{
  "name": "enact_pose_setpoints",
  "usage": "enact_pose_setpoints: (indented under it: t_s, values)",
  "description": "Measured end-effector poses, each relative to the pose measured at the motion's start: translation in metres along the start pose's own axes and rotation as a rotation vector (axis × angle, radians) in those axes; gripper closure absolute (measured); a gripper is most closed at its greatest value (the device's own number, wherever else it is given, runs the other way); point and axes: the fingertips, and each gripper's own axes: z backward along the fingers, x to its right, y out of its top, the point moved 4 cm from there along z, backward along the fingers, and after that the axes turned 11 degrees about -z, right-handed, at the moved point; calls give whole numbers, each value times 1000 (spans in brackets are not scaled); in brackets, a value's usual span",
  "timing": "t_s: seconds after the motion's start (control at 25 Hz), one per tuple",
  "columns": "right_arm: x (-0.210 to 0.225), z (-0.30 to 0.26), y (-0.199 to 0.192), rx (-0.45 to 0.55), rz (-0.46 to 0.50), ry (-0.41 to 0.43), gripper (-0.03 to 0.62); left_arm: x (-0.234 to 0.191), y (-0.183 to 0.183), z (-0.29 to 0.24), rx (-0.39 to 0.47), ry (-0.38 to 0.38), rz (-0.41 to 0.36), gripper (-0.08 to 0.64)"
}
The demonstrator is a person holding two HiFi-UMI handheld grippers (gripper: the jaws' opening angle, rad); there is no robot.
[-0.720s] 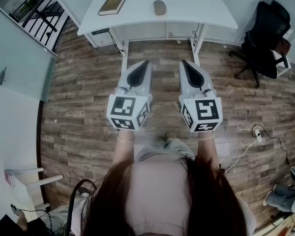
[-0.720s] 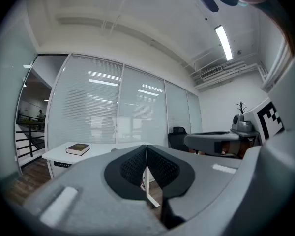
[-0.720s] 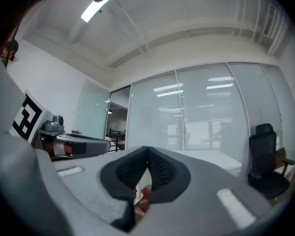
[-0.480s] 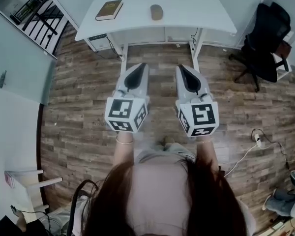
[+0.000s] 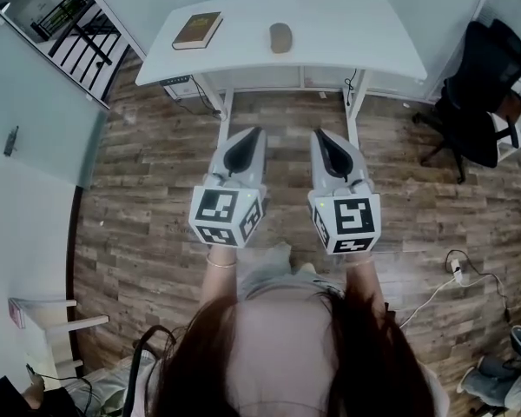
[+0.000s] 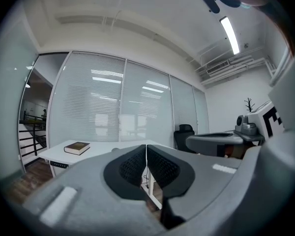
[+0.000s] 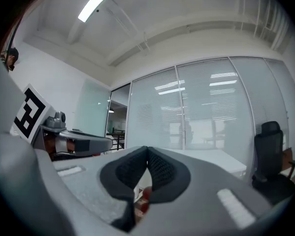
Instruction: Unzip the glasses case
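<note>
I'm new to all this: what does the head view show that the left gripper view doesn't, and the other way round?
Only the head view: the person's hair and a power strip on the floor. Only the left gripper view: the ceiling light and the blinds. Both: the book, the white table, the black chair and the right gripper.

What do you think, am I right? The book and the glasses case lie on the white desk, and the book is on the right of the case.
Not quite. The book and the glasses case do lie on the white desk, but the book is on the left of the case, near the desk's left end. The head view shows it.
</note>
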Motion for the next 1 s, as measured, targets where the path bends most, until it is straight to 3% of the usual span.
enact_pose_setpoints:
  t_s: [0.48,1.0]
  values:
    - [32,-64,-6,-29,28,-20,589,-32,-13,-67,-4,-36,19,558]
    - [50,-165,-2,-49,33,-41,589,-103,-26,-141,9,-63,63,560]
